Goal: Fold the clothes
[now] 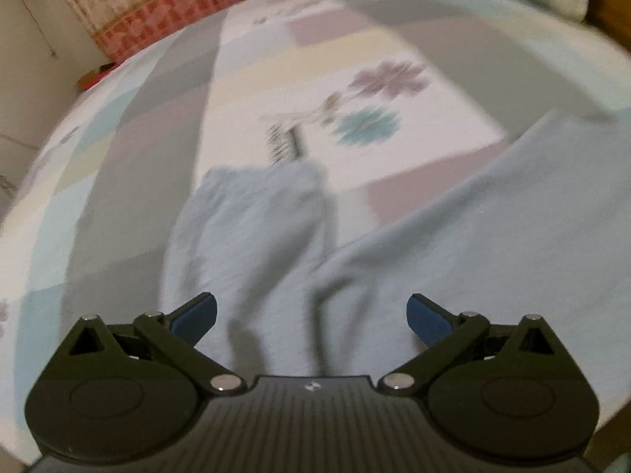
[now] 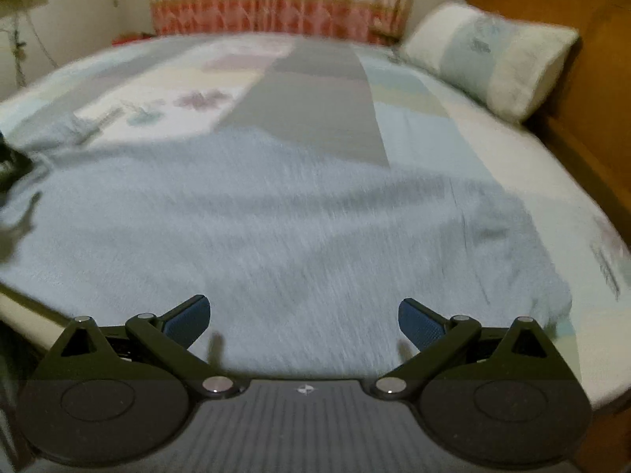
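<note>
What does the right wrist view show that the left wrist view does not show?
Only the right wrist view shows the wooden headboard and the whole pillow. Only the left wrist view shows the garment's sleeve up close. Both show the pale blue garment on the patchwork bedsheet, the curtain, and open, empty tongs.

No words or numbers can be read. A small white pinwheel-like emblem sits at 6 o'clock on the ribbed black plastic gripper body (image 1: 314,386), likewise in the right wrist view.
</note>
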The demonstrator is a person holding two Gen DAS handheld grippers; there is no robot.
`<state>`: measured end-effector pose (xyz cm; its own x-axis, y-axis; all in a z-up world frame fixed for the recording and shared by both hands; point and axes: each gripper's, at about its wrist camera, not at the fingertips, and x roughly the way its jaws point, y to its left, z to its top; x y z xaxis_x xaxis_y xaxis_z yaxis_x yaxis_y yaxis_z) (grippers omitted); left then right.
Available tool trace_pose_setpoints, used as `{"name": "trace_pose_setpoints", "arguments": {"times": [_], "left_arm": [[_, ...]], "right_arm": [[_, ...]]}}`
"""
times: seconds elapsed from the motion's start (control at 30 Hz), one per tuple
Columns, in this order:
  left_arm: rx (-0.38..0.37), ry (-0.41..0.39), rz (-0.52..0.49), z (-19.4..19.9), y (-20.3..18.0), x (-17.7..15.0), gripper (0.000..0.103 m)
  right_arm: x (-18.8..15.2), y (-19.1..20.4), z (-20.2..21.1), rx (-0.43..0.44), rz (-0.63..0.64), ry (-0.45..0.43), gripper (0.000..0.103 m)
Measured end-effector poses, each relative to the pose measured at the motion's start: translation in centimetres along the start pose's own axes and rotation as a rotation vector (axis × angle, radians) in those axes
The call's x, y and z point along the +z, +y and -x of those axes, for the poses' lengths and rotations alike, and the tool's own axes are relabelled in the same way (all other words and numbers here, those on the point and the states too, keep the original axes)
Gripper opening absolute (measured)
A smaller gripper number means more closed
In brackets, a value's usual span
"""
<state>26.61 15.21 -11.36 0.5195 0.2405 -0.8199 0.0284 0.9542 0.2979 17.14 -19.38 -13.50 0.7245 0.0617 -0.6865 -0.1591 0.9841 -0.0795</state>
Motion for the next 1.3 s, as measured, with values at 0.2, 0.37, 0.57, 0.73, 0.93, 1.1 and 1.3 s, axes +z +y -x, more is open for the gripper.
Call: {"name": "trace_pose_setpoints", "arguments": {"times": [0.2, 0.37, 0.57, 0.73, 0.93, 1.1, 1.3], "left_arm": [[0.131, 0.025, -0.016, -1.6, 1.3, -1.6, 0.102], [0.181, -0.016, 0.042, 0.3, 3.9, -3.4, 0.102], [0.184, -0.020, 0.171, 1.7, 8.2, -6.1, 0.102], [0.174, 0.003, 0.277, 1.6, 10.4, -9.5, 0.102], [0.110, 0.051, 0.410, 0.4, 11.7, -13.5, 0.102], [0.109, -0.015, 0.365, 1.5, 10.1, -12.6, 0.102], [0.115, -0.095, 0.203, 1.7, 6.8, -8.9, 0.102]], "right_arm": [[1.6, 2.2, 1.3, 0.021, 0.052, -0.054, 0.103], [1.7, 3.5, 1.3, 0.026, 0.084, -0.048, 0.103], [1.5, 5.0, 0.9, 0.042, 0.116, -0.030, 0.103], [1.3, 6.0, 0.9, 0.052, 0.139, -0.023, 0.103], [1.2, 6.6, 0.8, 0.059, 0.149, -0.015, 0.103], [1.2, 7.0, 0.8, 0.065, 0.159, -0.015, 0.103], [1.4, 7.5, 0.8, 0.071, 0.169, -0.016, 0.103]]}}
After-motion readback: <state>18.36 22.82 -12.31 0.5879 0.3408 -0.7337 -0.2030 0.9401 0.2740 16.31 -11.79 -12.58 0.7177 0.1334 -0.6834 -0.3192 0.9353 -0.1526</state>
